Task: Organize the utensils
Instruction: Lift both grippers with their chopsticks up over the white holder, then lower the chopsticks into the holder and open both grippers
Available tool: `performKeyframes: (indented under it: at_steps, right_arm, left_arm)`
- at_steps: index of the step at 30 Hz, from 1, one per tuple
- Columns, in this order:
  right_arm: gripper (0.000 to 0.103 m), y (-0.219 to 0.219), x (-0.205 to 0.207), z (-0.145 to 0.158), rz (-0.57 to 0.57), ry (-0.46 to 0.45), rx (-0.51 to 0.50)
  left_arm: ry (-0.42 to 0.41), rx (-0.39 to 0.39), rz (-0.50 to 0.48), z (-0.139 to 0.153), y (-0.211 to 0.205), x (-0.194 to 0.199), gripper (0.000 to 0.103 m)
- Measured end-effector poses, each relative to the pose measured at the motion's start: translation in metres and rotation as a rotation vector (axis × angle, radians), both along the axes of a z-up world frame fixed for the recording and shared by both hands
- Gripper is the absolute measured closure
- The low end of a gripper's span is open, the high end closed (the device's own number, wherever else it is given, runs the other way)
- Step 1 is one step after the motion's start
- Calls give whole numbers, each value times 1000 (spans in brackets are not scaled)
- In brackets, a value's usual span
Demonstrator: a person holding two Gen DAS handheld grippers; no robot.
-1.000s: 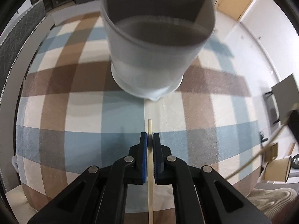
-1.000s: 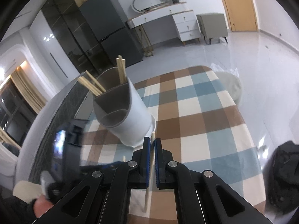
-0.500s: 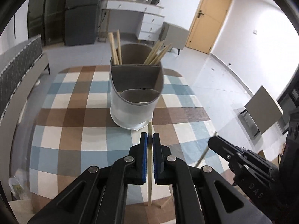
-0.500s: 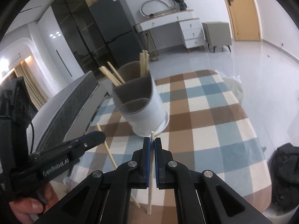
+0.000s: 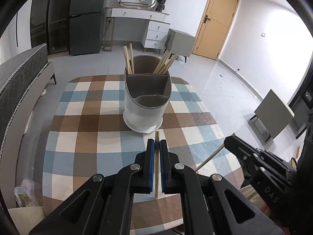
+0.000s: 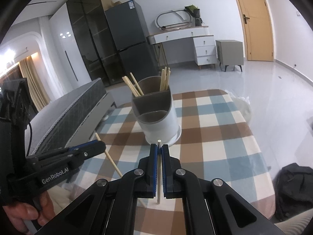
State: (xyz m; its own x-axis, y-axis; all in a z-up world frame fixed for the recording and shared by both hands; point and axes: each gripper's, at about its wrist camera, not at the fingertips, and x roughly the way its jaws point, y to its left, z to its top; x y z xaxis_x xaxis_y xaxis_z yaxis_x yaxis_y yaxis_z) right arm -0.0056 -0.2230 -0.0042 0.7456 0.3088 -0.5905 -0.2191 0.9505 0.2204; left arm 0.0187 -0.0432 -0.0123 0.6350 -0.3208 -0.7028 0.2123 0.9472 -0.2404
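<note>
A white utensil holder (image 5: 145,105) with grey inner compartments stands on the checked tablecloth (image 5: 82,133); several wooden chopsticks stand in its back compartments. It also shows in the right wrist view (image 6: 158,117). My left gripper (image 5: 156,144) is shut on one chopstick (image 5: 156,164), held above the table short of the holder. My right gripper (image 6: 159,148) is shut on another chopstick (image 6: 158,172), also short of the holder. Each gripper shows in the other's view, the right gripper (image 5: 230,142) and the left gripper (image 6: 97,146).
A grey sofa (image 5: 17,82) runs along the table's left side. A black bag (image 6: 293,188) lies on the floor at the right. A fridge (image 6: 127,39), white dresser (image 5: 140,25) and door (image 5: 215,19) stand at the back of the room.
Both grippers have pulled back and up from the holder, each still holding its chopstick. The holder now looks smaller and farther away.
</note>
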Motion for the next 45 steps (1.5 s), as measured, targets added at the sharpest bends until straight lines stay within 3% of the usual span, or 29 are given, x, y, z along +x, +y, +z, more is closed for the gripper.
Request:
performKeyframes:
  at_steps: [12, 20, 33, 45]
  right_arm:
    - [100, 11, 1, 25, 6, -57, -29]
    - [100, 14, 15, 54, 19, -94, -13]
    - [100, 22, 71, 117, 42, -193, 16]
    - [100, 11, 132, 136, 31, -230, 42]
  left_arm:
    - [-5, -31, 0, 23, 8, -2, 102]
    - [-74, -64, 29, 57, 24, 4, 102]
    - [-146, -135, 70, 104, 42, 57, 102]
    - [-199, -171, 73, 130, 44, 114, 102]
